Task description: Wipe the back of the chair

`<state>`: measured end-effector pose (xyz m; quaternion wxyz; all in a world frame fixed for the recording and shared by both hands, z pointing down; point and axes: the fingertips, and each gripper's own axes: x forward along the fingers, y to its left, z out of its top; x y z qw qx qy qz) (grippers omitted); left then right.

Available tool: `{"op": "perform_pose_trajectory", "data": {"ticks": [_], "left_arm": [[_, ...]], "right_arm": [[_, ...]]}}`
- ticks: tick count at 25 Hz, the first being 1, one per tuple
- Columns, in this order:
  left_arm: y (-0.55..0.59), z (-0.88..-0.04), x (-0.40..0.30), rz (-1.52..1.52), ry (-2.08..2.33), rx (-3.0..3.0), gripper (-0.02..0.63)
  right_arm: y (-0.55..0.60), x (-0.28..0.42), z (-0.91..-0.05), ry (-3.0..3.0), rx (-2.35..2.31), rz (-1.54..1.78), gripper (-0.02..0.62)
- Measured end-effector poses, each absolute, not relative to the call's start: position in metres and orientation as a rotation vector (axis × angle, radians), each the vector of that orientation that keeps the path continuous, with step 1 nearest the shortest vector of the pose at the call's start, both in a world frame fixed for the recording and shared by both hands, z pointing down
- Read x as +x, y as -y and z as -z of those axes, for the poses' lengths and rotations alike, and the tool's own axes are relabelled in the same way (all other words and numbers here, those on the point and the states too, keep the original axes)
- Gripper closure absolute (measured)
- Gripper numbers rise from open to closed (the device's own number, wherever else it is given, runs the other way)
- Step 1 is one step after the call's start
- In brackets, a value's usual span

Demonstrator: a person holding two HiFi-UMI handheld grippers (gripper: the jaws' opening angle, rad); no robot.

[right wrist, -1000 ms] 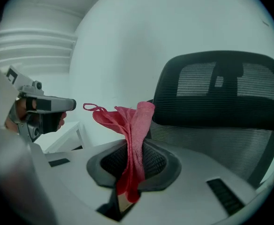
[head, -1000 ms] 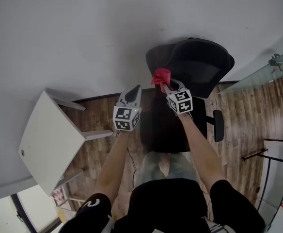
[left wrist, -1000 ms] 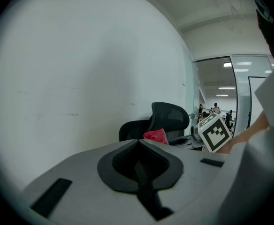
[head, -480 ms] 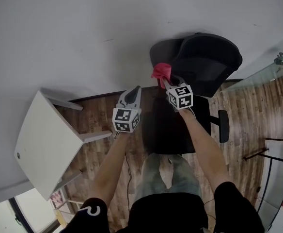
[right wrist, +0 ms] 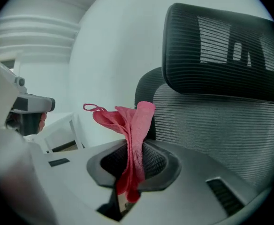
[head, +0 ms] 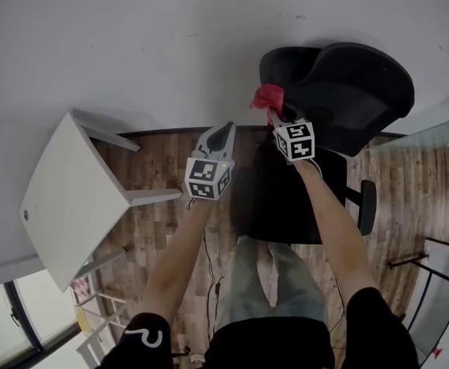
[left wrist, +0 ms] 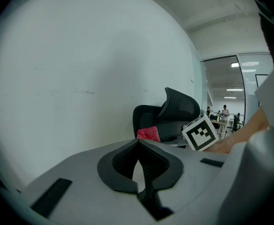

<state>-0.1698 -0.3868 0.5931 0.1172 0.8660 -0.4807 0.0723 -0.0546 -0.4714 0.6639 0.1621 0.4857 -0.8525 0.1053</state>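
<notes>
Gripping a red cloth [right wrist: 130,125] that stands up in a bunched fold from between its jaws, the right gripper [right wrist: 134,150] points at the mesh back of a black office chair [right wrist: 221,125]. Its jaws are pressed tight on the fabric, and the cloth's free top sits in front of the left edge of the chair back. Whether cloth and mesh touch cannot be told. Only the right gripper view shows the ribbed weave of the back and the separate headrest [right wrist: 216,55] above it.

The head view alone takes in the whole setting. The chair [head: 347,83] stands against a white wall [head: 171,44], its seat toward the person. The right gripper [head: 274,116] and the cloth [head: 268,96] are at the chair back's upper left corner. A white table [head: 71,198] stands well to the left of the chair on wood flooring [head: 155,167].

The left gripper [head: 226,129] hangs left of the chair, apart from it. Its own view shows the jaws brought together at the tips with nothing between them [left wrist: 139,146]. That view also gives the chair [left wrist: 174,109] in side profile, the cloth [left wrist: 148,134] against its near edge, and a glass-walled office beyond the chair.
</notes>
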Motion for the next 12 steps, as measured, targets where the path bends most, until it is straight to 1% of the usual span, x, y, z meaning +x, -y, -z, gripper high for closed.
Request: {"op": "perform_pose_trajectory", "data": {"ticks": [5,12], "left_arm": [[0.384,-0.600,-0.154,-0.200,1.424,2.528,0.582],[0.386,-0.603,-0.112,-0.192,1.400,2.557,0.583]], "right_arm": [[0.470,-0.035,-0.670,2.432,1.417,-0.287,0.520],[0.473,0.020,-0.671,2.395,1.501,-0.283,0.520]]}}
